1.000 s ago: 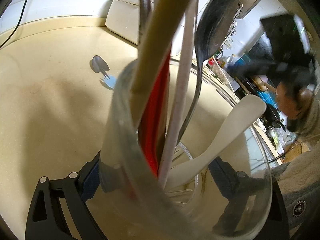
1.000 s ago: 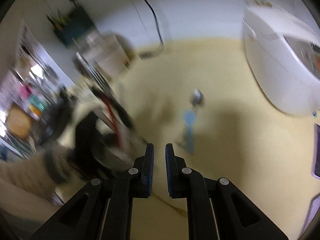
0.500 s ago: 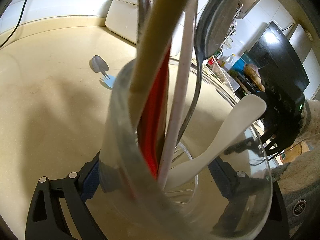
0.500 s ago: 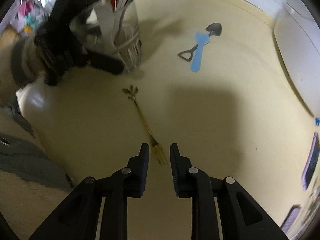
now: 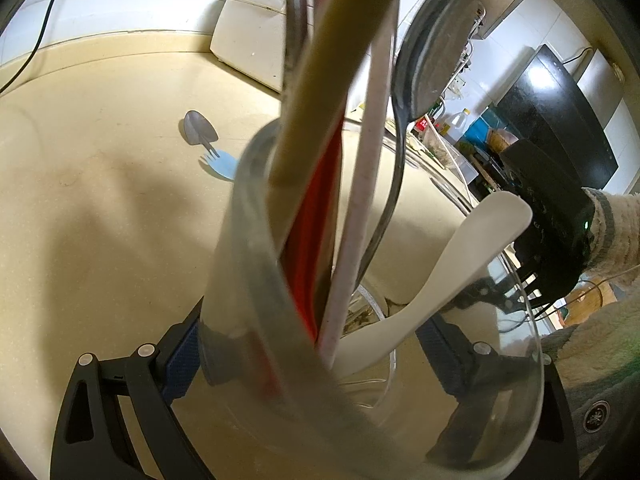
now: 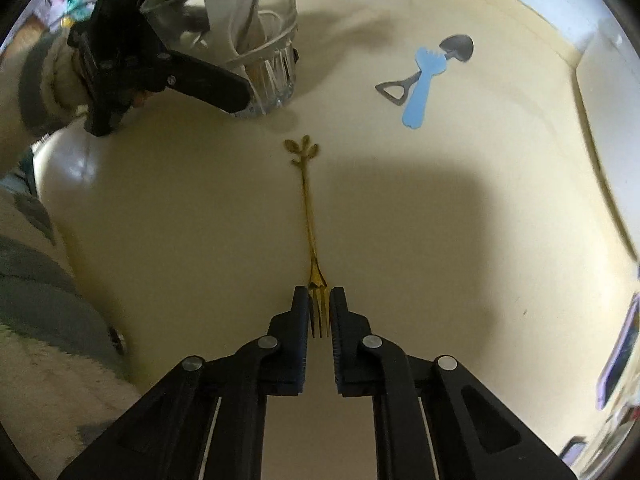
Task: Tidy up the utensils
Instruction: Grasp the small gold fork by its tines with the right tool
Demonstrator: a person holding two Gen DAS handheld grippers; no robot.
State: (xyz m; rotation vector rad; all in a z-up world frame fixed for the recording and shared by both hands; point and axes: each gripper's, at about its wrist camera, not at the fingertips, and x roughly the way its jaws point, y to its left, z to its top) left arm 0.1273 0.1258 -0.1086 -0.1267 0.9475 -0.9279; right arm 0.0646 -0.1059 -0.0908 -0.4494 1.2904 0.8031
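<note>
My left gripper (image 5: pixel 316 356) is shut on a clear glass (image 5: pixel 248 280) standing on the beige counter, one pad on each side of it. The glass holds a white paddle (image 5: pixel 460 264), a wooden handle (image 5: pixel 328 80), a red utensil and a dark spoon (image 5: pixel 432 52). In the right wrist view a thin gold fork (image 6: pixel 308 216) with a leaf-shaped end lies flat just below the glass (image 6: pixel 276 40). My right gripper (image 6: pixel 319 300) points down at it, jaws closing, pads touching either side of the tines. A blue plastic fork (image 6: pixel 420 88) lies across a shovel-shaped metal spoon (image 6: pixel 456 50).
A white rice cooker (image 5: pixel 248 40) stands at the back of the counter, and a black cable (image 5: pixel 44 20) runs down the wall. A purple phone (image 6: pixel 620 352) lies at the right edge. A fleece sleeve (image 6: pixel 36 80) and the counter's rounded front edge are at the left.
My right gripper has come down to the counter and tipped to point downward; its jaws now straddle the gold fork's tines. The left gripper and the glass have not moved.
</note>
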